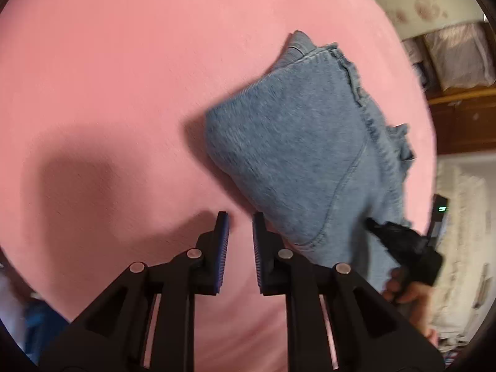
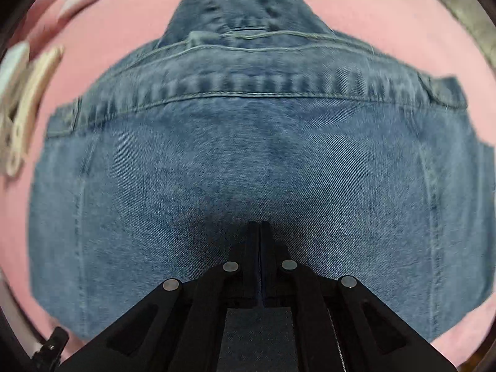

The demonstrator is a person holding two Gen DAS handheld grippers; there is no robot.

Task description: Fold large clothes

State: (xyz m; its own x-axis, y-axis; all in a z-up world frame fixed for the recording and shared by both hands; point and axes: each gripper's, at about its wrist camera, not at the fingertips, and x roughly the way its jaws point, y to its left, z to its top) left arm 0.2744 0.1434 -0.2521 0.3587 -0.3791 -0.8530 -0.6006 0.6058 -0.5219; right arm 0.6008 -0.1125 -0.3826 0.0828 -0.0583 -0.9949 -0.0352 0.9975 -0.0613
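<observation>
Right wrist view shows the folded jeans (image 2: 254, 167) lying on the pink bed (image 2: 387, 15). The right gripper (image 2: 259, 226) is pinched together above them, holding nothing. The left gripper (image 1: 241, 220) is a little apart, just beside the jeans, empty. Jeans look thick and heavy. Grab a folded edge.

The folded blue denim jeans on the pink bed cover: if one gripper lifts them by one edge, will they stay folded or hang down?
The folded blue denim jeans would probably sag and unfold, since cloth layers only lie stacked. The thick waistband seam suggests they are rather heavy for one pinch. On the soft pink bed cover a push would likely bunch them, not slide them cleanly.
</observation>
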